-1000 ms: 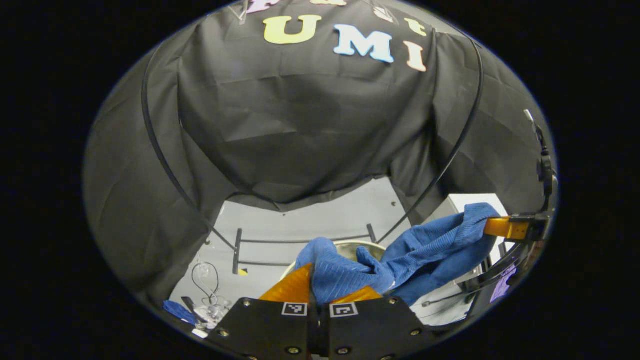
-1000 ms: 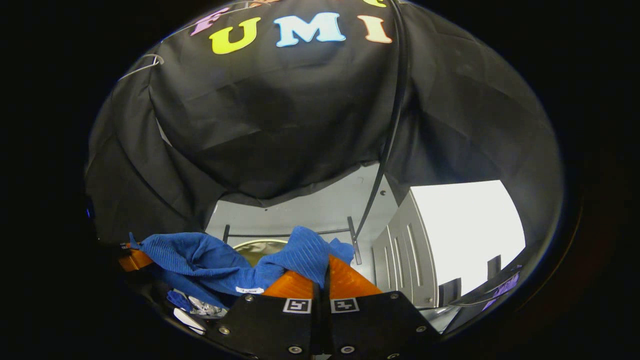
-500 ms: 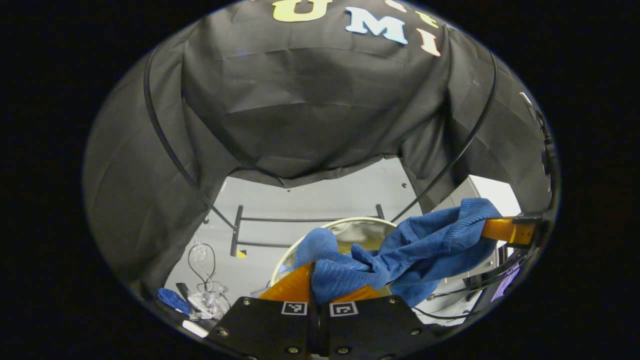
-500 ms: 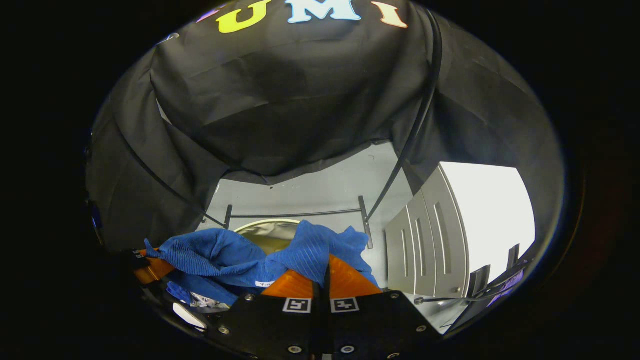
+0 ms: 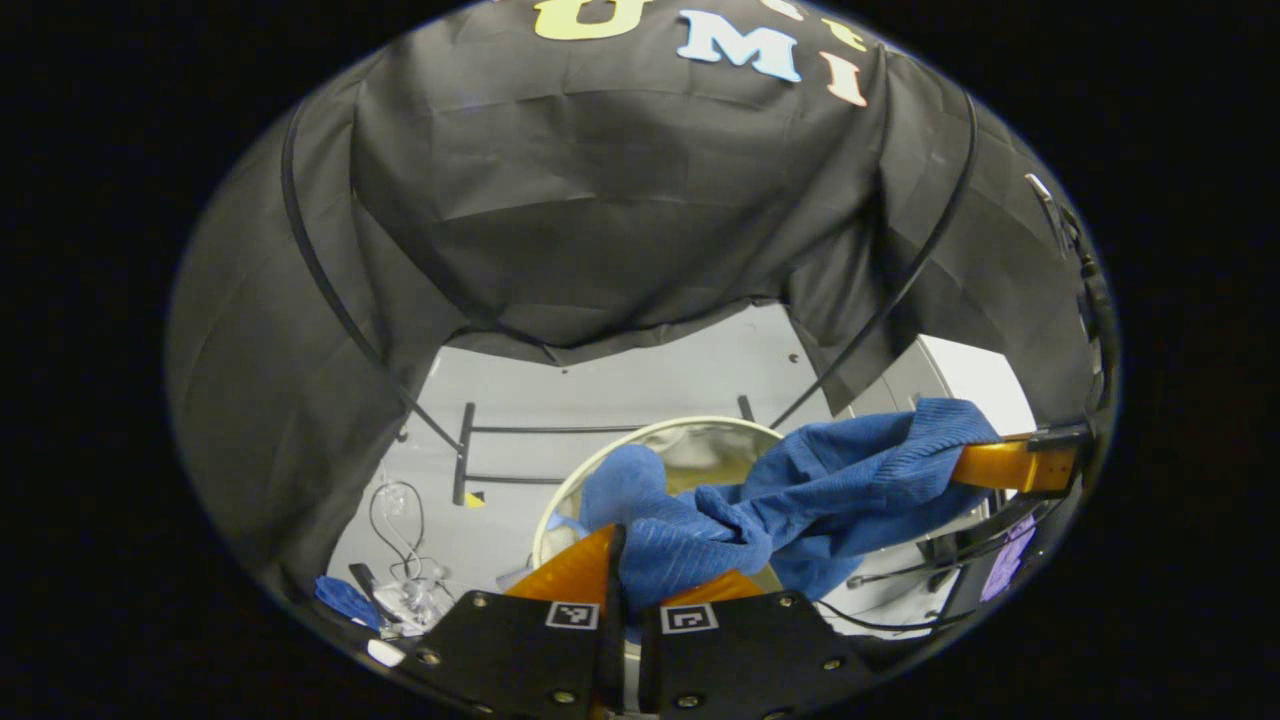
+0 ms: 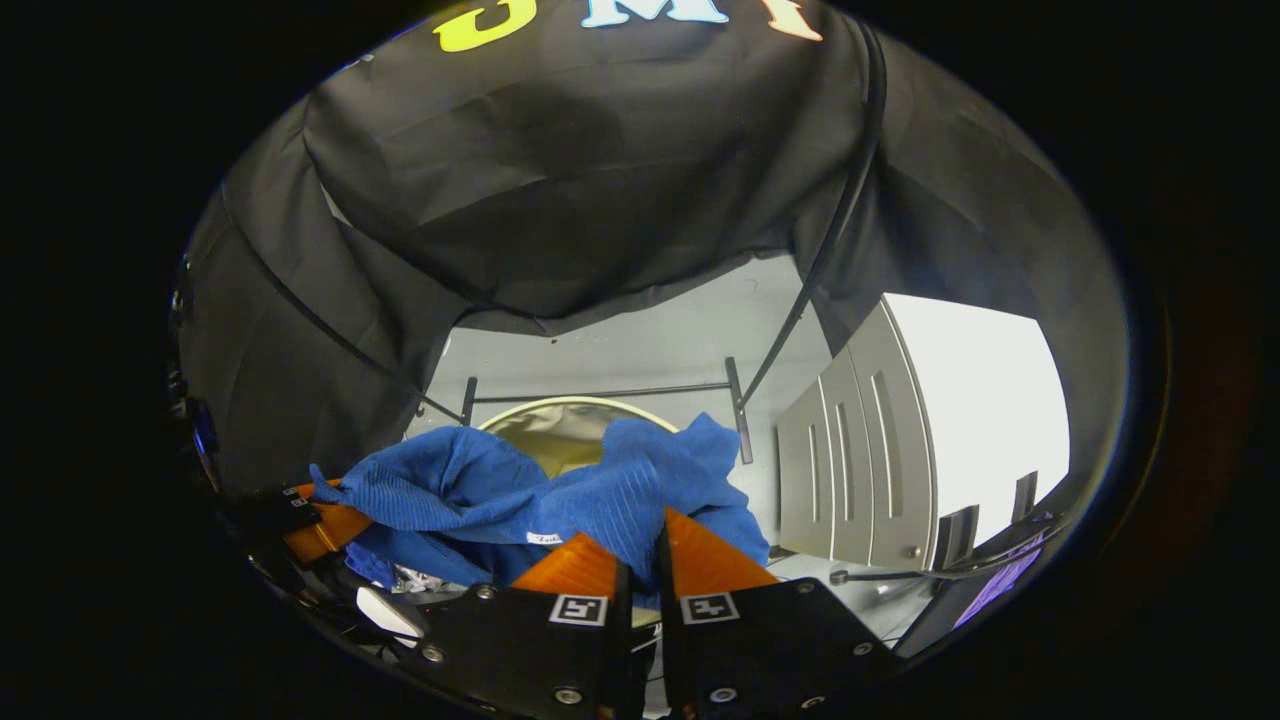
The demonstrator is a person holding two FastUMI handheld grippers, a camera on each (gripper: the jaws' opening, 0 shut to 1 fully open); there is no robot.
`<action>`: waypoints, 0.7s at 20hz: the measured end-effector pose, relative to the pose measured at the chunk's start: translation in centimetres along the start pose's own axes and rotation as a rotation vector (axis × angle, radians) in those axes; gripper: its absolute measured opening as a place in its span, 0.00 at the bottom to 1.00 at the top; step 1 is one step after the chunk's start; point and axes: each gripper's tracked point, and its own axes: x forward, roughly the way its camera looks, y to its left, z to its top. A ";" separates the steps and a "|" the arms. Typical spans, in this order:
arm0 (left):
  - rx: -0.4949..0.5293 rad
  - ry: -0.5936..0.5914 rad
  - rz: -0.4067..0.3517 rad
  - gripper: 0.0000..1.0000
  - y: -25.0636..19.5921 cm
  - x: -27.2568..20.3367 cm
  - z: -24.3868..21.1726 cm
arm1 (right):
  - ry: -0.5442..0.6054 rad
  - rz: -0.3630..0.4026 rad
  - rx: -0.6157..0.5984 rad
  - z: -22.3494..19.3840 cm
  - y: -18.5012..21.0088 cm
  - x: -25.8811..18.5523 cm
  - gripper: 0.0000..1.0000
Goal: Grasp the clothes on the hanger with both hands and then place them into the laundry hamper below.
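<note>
Fabric, a blue ribbed garment (image 5: pixel 800 495), hangs stretched between our two grippers above the open mouth of the laundry hamper (image 5: pixel 700 440). In the left gripper view, the left gripper (image 5: pixel 625 560) has its fingers pressed together on one bunched end of the garment, and the right gripper (image 5: pixel 1000 465) shows at the right edge, pinching the other end; its body is cut off there. In the right gripper view, the right gripper (image 6: pixel 655 535) pinches a fold of the garment (image 6: pixel 560 490), and the left gripper (image 6: pixel 320 525) shows at the lower left, half lost in shadow. The hamper's (image 6: pixel 560 425) pale rim shows behind the cloth, which hides most of its inside. A grey cabinet (image 6: pixel 860 450) stands to the right. Small items (image 5: pixel 400 600) on the floor at lower left are too small for us to make out.
</note>
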 end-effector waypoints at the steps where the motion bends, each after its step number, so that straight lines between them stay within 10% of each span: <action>1: 0.018 0.001 -0.008 0.08 -0.2 -0.2 -0.2 | 0.005 0.006 -0.002 0.0 0.3 -0.4 0.14; 6: 0.069 -0.008 -0.082 0.25 -1.7 -1.2 -0.9 | 0.020 0.018 -0.033 -0.6 1.3 -1.8 0.29; 11: 0.125 -0.027 -0.091 0.96 -2.4 -2.4 -0.9 | -0.044 0.026 -0.023 1.5 0.4 -4.0 0.77; 14: 0.146 -0.058 -0.074 0.96 -3.4 -4.2 0.3 | -0.105 -0.027 -0.013 3.1 -2.9 -6.2 0.95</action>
